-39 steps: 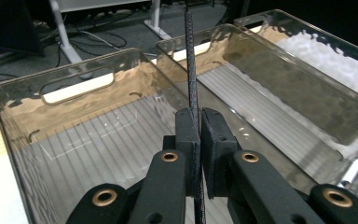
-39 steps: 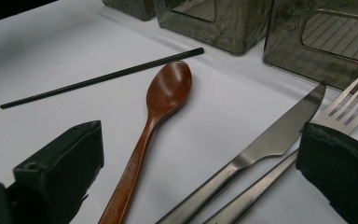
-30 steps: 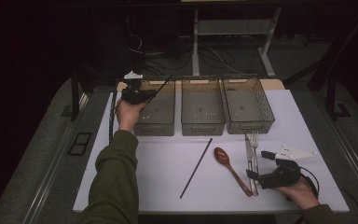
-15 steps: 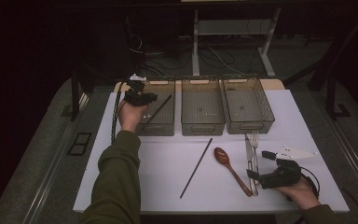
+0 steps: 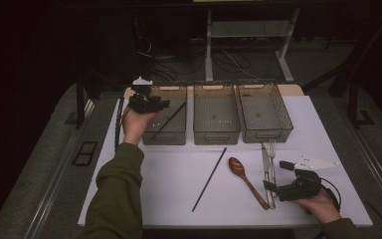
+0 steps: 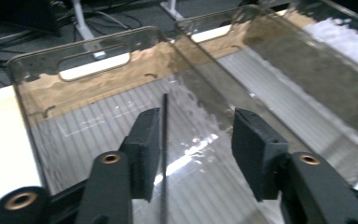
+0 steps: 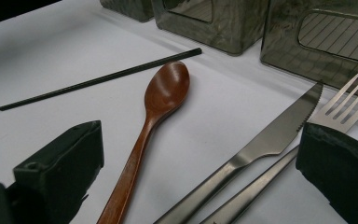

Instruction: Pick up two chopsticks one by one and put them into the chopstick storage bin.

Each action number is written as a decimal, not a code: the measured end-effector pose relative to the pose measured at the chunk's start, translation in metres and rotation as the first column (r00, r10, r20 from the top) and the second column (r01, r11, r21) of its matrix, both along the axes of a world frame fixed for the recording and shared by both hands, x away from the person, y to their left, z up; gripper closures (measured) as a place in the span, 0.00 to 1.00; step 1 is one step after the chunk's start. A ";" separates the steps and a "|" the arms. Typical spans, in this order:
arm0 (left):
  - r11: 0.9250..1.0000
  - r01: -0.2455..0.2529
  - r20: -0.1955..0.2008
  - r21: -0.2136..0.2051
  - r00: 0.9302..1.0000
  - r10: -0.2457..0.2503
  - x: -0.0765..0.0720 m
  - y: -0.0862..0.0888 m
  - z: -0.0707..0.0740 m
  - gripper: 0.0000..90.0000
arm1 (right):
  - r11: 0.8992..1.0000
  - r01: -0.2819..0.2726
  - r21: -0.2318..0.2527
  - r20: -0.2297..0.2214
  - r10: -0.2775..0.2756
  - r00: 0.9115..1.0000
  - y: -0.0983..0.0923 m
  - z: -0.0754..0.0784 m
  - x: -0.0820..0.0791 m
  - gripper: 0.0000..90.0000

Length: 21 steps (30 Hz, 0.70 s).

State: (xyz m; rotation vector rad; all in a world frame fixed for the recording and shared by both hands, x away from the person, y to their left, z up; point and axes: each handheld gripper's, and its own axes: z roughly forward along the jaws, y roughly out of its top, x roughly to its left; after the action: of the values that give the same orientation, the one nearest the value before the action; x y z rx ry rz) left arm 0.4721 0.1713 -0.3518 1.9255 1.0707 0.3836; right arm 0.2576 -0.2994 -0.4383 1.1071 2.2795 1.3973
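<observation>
Left tool [image 5: 165, 104] lifted, jaws just opening around chopstick [image 6: 163, 154] in left bin [image 5: 177, 135], right tool [image 5: 269, 186] wide.

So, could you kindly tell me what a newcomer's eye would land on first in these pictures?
Probably the three clear bins in a row at the back of the white table, with the left tongs open above the leftmost bin, where a black chopstick leans. Next come a second chopstick, a wooden spoon, a knife and a fork lying near the open right tongs.
</observation>
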 end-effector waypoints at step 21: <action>0.993 0.112 0.014 -0.028 0.994 -0.112 -0.079 -0.016 -0.001 0.31 | 1.000 -0.003 -0.009 -0.002 0.003 1.000 0.001 -0.001 0.000 0.00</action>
State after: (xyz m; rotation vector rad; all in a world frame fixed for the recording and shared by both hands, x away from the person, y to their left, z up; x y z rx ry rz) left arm 0.3931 0.1548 -0.3528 1.9452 0.9503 0.3148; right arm 0.2579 -0.2981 -0.4392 1.1034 2.2872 1.3861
